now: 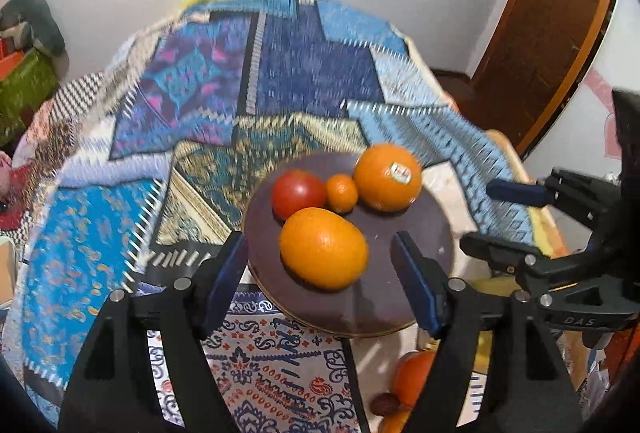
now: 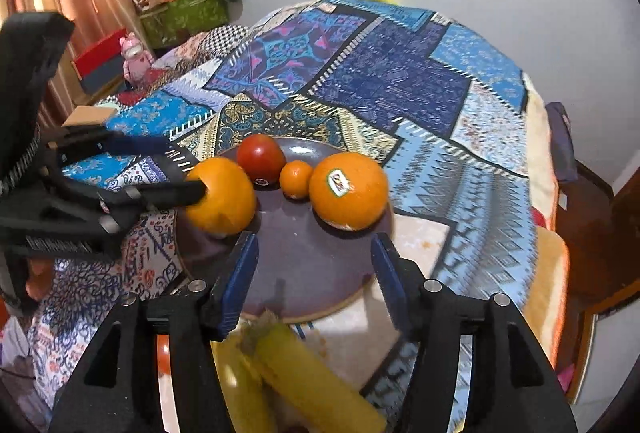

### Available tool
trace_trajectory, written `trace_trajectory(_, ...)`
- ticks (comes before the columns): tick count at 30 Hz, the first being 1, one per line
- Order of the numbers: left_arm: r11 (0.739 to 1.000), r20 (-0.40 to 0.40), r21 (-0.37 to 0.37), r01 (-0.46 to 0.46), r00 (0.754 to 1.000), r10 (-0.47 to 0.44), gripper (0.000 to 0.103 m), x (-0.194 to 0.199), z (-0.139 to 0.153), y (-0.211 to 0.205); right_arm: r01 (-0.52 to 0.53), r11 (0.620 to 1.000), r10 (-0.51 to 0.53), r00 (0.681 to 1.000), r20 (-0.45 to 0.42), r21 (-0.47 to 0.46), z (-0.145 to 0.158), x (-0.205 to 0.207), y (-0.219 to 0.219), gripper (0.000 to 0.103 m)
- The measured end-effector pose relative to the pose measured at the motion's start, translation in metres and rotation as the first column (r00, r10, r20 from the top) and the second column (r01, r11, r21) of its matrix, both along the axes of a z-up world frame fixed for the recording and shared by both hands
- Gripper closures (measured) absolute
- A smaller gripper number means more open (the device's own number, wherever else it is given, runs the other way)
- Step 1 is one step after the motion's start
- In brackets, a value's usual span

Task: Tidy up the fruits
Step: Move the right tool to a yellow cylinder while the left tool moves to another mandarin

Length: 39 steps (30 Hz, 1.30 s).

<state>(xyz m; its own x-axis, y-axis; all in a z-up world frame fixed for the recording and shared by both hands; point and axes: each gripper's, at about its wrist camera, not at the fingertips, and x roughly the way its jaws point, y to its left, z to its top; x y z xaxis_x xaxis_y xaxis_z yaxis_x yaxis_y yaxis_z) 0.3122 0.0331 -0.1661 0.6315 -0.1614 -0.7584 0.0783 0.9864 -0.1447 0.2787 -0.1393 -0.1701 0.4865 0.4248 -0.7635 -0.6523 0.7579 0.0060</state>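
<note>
Left gripper [image 1: 320, 265] hangs with its blue-padded jaws spread wide on either side of a smooth round orange [image 1: 323, 248] at the near edge of a dark purple round plate [image 1: 408, 233]; whether the pads touch the fruit, I cannot tell. Right gripper [image 2: 314, 273] hovers apart and empty over the plate's near rim. On the plate beyond that orange sit a red tomato [image 1: 298, 193], a small tangerine [image 1: 341, 193] and a larger stickered orange [image 1: 387, 177]. Yellow bananas [image 2: 296, 373] lie off the plate on the patchwork-covered table [image 1: 280, 81], nearer the cameras. If the orange is being set down, the left gripper would best lift straight up, lest a pad nudge it rolling into its neighbours.
</note>
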Motion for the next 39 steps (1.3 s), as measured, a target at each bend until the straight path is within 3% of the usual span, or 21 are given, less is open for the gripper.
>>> trace_trajectory(8,1.0,0.015,0.023,-0.016,1.0,0.015,0.021,-0.036,0.017,0.005,0.04,0.999,-0.04,0.999,-0.003,0.026,-0.001,-0.023,-0.037,0.041)
trace_trajectory(23,1.0,-0.125,0.008,0.027,0.992,-0.025,0.021,-0.098,-0.036,-0.016,0.014,1.0,-0.012,0.994,-0.111,0.016,-0.05,-0.034,-0.044,0.042)
trace_trajectory(31,0.998,-0.166,-0.024,0.064,0.984,-0.067,0.021,-0.111,-0.051,-0.035,-0.03,0.999,0.032,0.994,-0.105,0.021,-0.05,-0.039,-0.044,0.05)
trace_trajectory(36,0.997,-0.178,-0.014,0.072,0.981,-0.073,0.021,-0.114,-0.059,-0.046,-0.049,0.997,0.046,0.997,-0.058,-0.058,-0.049,-0.05,-0.044,0.063)
trace_trajectory(39,0.997,-0.186,-0.007,0.077,0.98,-0.077,0.026,-0.114,-0.064,-0.05,0.0,0.997,-0.005,0.998,-0.063,-0.077,-0.051,-0.05,-0.058,0.071)
